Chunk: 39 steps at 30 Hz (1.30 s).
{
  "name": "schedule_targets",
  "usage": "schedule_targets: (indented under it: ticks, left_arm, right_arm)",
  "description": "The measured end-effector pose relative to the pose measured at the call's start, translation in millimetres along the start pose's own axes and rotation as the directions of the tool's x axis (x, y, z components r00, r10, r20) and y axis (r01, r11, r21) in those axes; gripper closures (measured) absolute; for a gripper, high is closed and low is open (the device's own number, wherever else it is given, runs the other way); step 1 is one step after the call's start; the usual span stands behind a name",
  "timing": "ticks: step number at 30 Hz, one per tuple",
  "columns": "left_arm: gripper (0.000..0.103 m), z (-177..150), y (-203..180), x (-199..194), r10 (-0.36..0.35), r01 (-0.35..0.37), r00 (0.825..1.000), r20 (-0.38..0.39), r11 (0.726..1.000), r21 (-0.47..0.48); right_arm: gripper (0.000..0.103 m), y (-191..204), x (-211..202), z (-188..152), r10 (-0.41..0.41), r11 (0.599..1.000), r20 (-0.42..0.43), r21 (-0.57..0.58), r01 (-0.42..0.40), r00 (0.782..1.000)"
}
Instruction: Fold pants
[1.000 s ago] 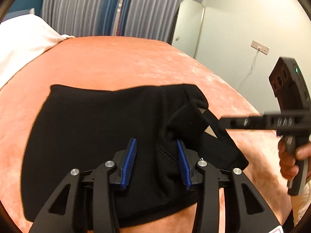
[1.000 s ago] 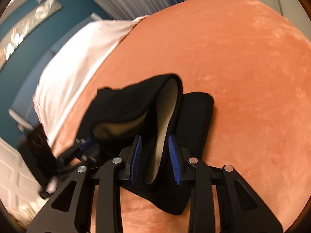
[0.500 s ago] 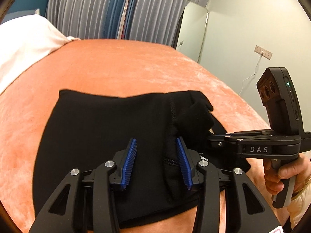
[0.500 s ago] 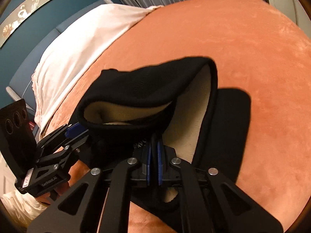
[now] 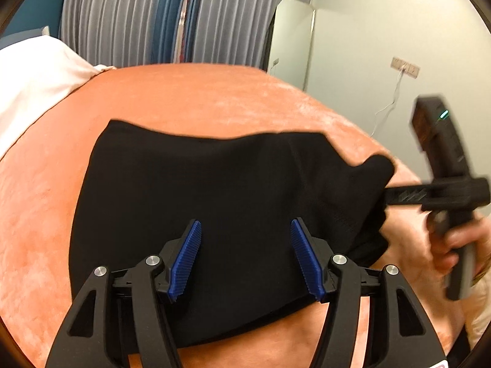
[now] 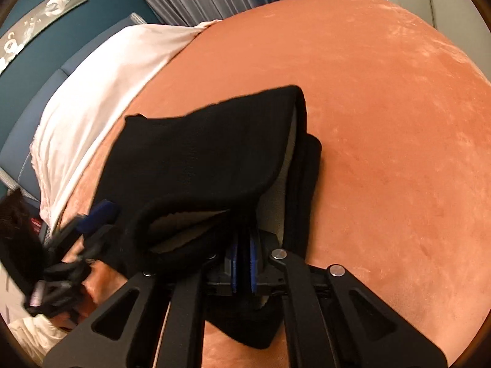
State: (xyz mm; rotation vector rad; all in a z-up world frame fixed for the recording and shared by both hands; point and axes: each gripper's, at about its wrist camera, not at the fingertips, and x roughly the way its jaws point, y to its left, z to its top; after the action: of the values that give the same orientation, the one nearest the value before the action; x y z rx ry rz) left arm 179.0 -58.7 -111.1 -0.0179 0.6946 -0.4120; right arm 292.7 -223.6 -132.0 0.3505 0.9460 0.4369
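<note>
Black pants (image 5: 214,184) lie folded on the orange bed cover (image 5: 199,98). My left gripper (image 5: 245,222) hovers over their near edge, its jaws opening, and the blue pads (image 5: 187,257) touch no cloth. In the right wrist view my right gripper (image 6: 244,263) is pinched on a black layer of the pants (image 6: 208,153), with its jaws starting to part. That layer is lifted, so the pale lining shows underneath. In the left wrist view the right gripper (image 5: 399,194) reaches into the pants' right corner, with its tips hidden by cloth.
A white sheet (image 5: 30,70) covers the bed's far left. Striped curtains (image 5: 153,15) hang behind the bed. A wall socket with a cable (image 5: 405,67) is at the right. A hand (image 5: 454,245) holds the right gripper's handle. Bare orange cover (image 6: 383,107) stretches to the right of the pants.
My left gripper's jaws spread wide and let go of the bunched fold. The right gripper closed on a pants layer and drew the corner outward, so the top lies flatter.
</note>
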Motion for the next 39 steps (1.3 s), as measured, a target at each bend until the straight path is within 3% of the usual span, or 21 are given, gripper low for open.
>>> schedule_targets:
  ticks: [5, 7, 8, 9, 10, 11, 14, 16, 17, 20, 21, 23, 24, 25, 28, 30, 33, 35, 36, 38, 39]
  left_arm:
    - [0.044, -2, -1, 6, 0.0, 0.0, 1.0, -0.019, 1.0, 0.001]
    - [0.042, -3, -3, 5, 0.002, -0.001, 1.0, -0.015, 1.0, 0.01]
    - [0.041, -3, -2, 5, 0.0, 0.0, 1.0, -0.015, 1.0, 0.013]
    - [0.04, -3, -3, 5, 0.001, -0.001, 1.0, -0.015, 1.0, 0.017]
    - [0.04, -4, -2, 6, 0.002, -0.002, 1.0, -0.017, 1.0, 0.019]
    - [0.04, -4, -1, 6, 0.003, -0.003, 1.0, -0.02, 1.0, 0.02]
    - [0.039, -4, 2, 7, -0.013, 0.013, 1.0, -0.028, 1.0, 0.014]
    - [0.039, -4, 1, 9, -0.021, 0.022, 0.999, -0.035, 0.999, 0.023]
    - [0.039, -5, -1, 11, -0.011, 0.013, 0.999, -0.042, 0.999, 0.033]
    - [0.039, -4, -2, 8, 0.008, -0.006, 0.999, -0.034, 0.999, 0.043]
    - [0.039, -3, 0, 3, 0.01, -0.01, 1.0, -0.016, 0.999, 0.032]
    - [0.039, -1, 5, -4, 0.017, -0.017, 1.0, -0.001, 1.0, 0.016]
    - [0.039, 0, 8, -7, 0.019, -0.019, 1.0, 0.005, 1.0, 0.005]
    - [0.039, 2, 11, -10, 0.018, -0.018, 1.0, 0.014, 1.0, -0.012]
    - [0.039, 5, 16, -17, 0.013, -0.011, 0.999, 0.048, 0.999, -0.045]
    - [0.039, 5, 17, -20, 0.033, -0.031, 0.998, 0.054, 0.999, -0.039]
    - [0.039, 6, 19, -18, 0.059, -0.057, 0.998, 0.036, 0.997, -0.042]
    - [0.039, 8, 26, -15, 0.066, -0.064, 0.998, 0.017, 0.996, -0.064]
    - [0.039, 9, 30, -14, 0.066, -0.066, 0.998, 0.005, 0.995, -0.07]
    - [0.039, 11, 34, -12, 0.095, -0.095, 0.995, -0.009, 0.993, -0.069]
    - [0.039, 13, 36, -14, 0.103, -0.103, 0.995, -0.006, 0.992, -0.075]
  right_arm:
    - [0.087, -1, 8, 4, 0.045, 0.999, -0.036, -0.027, -0.046, 0.998]
    - [0.071, 2, 15, 9, 0.097, 0.995, -0.037, 0.004, -0.097, 0.995]
    - [0.068, 3, 17, 12, 0.12, 0.993, -0.024, 0.012, -0.12, 0.992]
    - [0.071, 8, 19, 15, 0.12, 0.993, -0.004, -0.002, -0.12, 0.993]
    - [0.096, 10, 17, 17, 0.097, 0.995, 0.013, -0.014, -0.097, 0.995]
    - [0.099, 9, 11, 18, 0.082, 0.997, 0.03, 0.0, -0.082, 0.996]
    - [0.1, -3, -3, 15, 0.049, 0.997, 0.053, 0.048, -0.052, 0.997]
    - [0.099, -10, 8, 4, -0.027, 0.999, 0.004, 0.026, 0.026, 1.0]
    - [0.098, -12, 14, 1, -0.023, 1.0, -0.014, 0.021, 0.023, 1.0]
    - [0.094, -3, -8, 14, -0.036, 0.997, 0.047, 0.063, 0.033, 0.998]
    - [0.092, 6, -29, 18, -0.105, 0.994, 0.139, 0.039, 0.1, 0.985]
    - [0.092, 22, -68, 21, -0.24, 0.969, 0.294, 0.011, 0.247, 0.925]
    - [0.092, 29, -78, 20, -0.251, 0.964, 0.339, 0.002, 0.266, 0.907]
    - [0.092, 40, -85, 20, -0.214, 0.97, 0.371, -0.033, 0.243, 0.904]
    - [0.092, 75, -56, 19, -0.077, 0.98, 0.287, -0.157, 0.126, 0.955]
    - [0.093, 86, -5, 14, -0.062, 0.975, 0.146, -0.203, 0.091, 0.987]
    - [0.101, 55, 33, 6, -0.187, 0.967, 0.045, -0.169, 0.192, 0.981]
    - [0.103, 24, 21, 10, -0.101, 0.994, 0.038, -0.036, 0.103, 0.994]
    - [0.103, 17, 8, 14, -0.113, 0.994, 0.058, 0.018, 0.112, 0.992]
    - [0.099, 31, -9, 16, -0.216, 0.976, 0.141, -0.002, 0.219, 0.966]
    - [0.099, 43, -17, 20, -0.205, 0.977, 0.183, -0.022, 0.212, 0.962]
